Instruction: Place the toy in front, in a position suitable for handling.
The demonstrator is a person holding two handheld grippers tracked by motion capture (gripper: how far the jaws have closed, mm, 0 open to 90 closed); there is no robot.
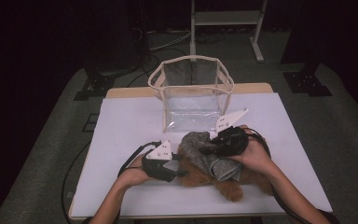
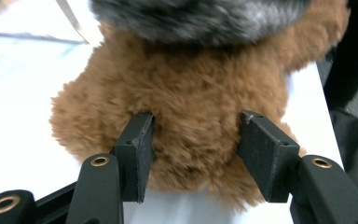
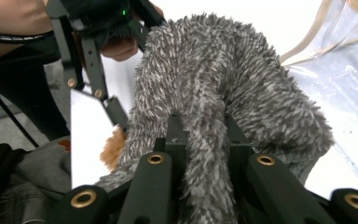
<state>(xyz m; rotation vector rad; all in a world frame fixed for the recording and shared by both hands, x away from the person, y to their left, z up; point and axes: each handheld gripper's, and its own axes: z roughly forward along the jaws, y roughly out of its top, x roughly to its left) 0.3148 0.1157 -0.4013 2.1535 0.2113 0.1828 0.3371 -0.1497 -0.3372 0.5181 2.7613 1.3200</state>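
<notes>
A brown plush toy (image 1: 223,184) lies on the white table (image 1: 126,121) near its front edge, with a grey fuzzy cloth (image 1: 198,144) draped over it. My left gripper (image 1: 179,170) comes in from the left, level with the table. In the left gripper view both pads of that gripper (image 2: 193,140) press into the toy's brown fur (image 2: 196,93), which bulges between them. My right gripper (image 1: 214,144) hangs over the toy. Its jaws (image 3: 205,126) are pinched on a fold of the grey cloth (image 3: 214,70), which is lifted a little.
A clear plastic bag (image 1: 191,93) with a beige rim stands open at the back middle of the table, just behind the toy. Dark floor surrounds the table, and a white stand (image 1: 223,18) is behind it. Cables trail from both grippers.
</notes>
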